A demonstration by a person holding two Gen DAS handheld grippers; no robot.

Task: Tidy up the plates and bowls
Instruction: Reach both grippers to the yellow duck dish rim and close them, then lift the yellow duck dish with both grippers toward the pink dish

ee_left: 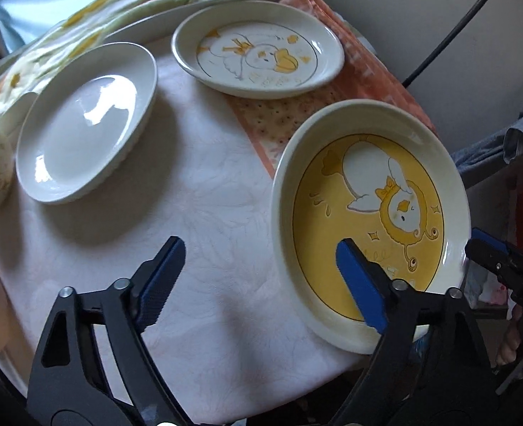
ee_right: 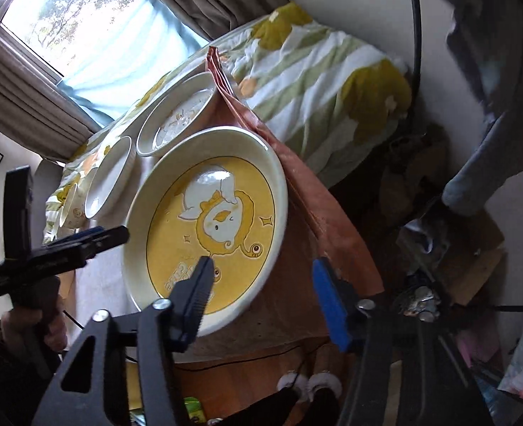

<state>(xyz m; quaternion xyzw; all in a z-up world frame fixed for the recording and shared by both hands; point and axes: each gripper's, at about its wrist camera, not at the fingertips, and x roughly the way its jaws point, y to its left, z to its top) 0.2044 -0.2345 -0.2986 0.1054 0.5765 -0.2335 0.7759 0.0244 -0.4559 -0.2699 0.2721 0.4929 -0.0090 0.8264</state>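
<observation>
White tablecloth (ee_left: 197, 184), curtained window (ee_right: 66, 25), yellow plate (ee_left: 364, 220), left gripper (ee_left: 261, 277) and right gripper (ee_right: 261, 294) both agape, empty.

Ahead of my fingers I see a white cloth (ee_left: 204, 191) over the worktop, an orange patterned cloth (ee_left: 364, 71) further off to the right, a floral bedspread (ee_right: 318, 81) beyond that, and a curtained window (ee_right: 69, 25) far left.

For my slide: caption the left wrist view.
Open left gripper hovers beside yellow plate; white plate and duck plate behind.
</observation>
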